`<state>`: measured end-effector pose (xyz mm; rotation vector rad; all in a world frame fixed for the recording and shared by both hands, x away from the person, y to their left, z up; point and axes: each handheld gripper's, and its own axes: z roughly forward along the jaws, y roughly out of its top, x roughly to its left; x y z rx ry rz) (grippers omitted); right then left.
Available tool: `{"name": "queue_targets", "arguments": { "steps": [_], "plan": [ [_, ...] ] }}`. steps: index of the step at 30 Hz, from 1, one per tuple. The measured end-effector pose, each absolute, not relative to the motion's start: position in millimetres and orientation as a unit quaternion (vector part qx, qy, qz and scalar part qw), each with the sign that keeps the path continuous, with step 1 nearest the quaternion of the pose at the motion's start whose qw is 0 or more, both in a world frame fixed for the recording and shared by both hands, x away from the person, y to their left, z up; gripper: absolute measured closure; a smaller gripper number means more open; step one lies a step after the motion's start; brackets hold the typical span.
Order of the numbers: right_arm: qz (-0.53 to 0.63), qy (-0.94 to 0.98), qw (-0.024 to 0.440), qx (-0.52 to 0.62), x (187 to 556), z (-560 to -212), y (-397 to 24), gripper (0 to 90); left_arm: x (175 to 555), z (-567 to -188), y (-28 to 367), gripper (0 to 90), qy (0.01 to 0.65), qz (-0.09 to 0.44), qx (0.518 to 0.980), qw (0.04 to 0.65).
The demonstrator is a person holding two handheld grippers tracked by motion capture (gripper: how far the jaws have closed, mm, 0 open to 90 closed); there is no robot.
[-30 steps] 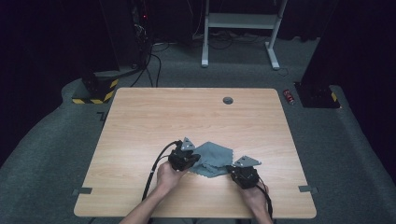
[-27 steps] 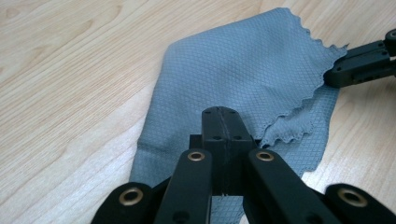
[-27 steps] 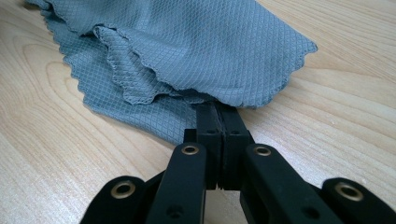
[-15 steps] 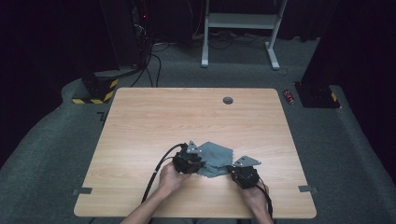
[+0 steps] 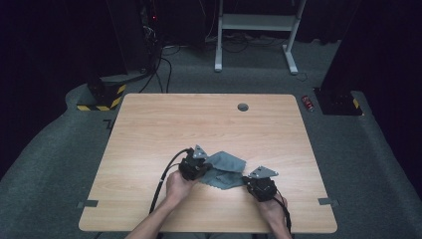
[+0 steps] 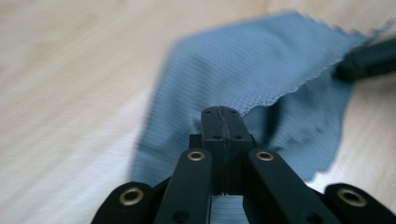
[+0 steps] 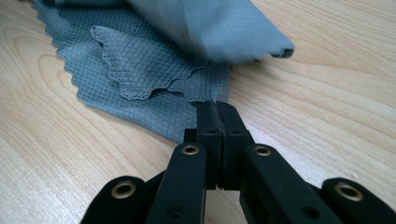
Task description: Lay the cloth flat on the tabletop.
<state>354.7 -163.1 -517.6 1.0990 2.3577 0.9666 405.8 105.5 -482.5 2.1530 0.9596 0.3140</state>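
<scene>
A grey-blue cloth (image 5: 226, 169) lies crumpled near the front middle of the wooden table (image 5: 199, 124). My left gripper (image 5: 205, 168) is at the cloth's left edge. Its jaws have just been closing and now stand pressed together on the scalloped edge of the cloth (image 6: 261, 70), which rises to the left gripper's tips (image 6: 219, 112). My right gripper (image 5: 245, 180) is at the cloth's right corner. In the right gripper view, the right gripper (image 7: 215, 106) is shut on a corner of the cloth (image 7: 154, 70), and a fold is draped over the far part. The right gripper's black jaw shows at the left gripper view's upper right.
A round cable hole (image 5: 243, 107) sits near the table's far edge. Grey tape tabs mark the front corners (image 5: 87, 203). Beyond the table stand a white desk frame (image 5: 256, 22), floor cables (image 5: 161, 64) and a small red object (image 5: 308, 103) on the carpet.
My left gripper went right onto the cloth, then came back left with the cloth's edge, raising a fold. The right gripper stayed put.
</scene>
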Motion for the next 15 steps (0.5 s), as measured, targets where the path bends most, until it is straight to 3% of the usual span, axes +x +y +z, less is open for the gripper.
{"name": "queue_targets", "arguments": {
  "steps": [11,15],
  "plan": [
    [0.339,0.830,0.188,0.401,355,-516,-173,89.2,421,-492,166,90.0,0.481,0.135,0.781,0.374],
    [0.338,0.827,0.191,0.406,356,-515,-175,83.1,424,-512,179,89.3,0.512,0.121,0.779,0.342]
  ]
}}
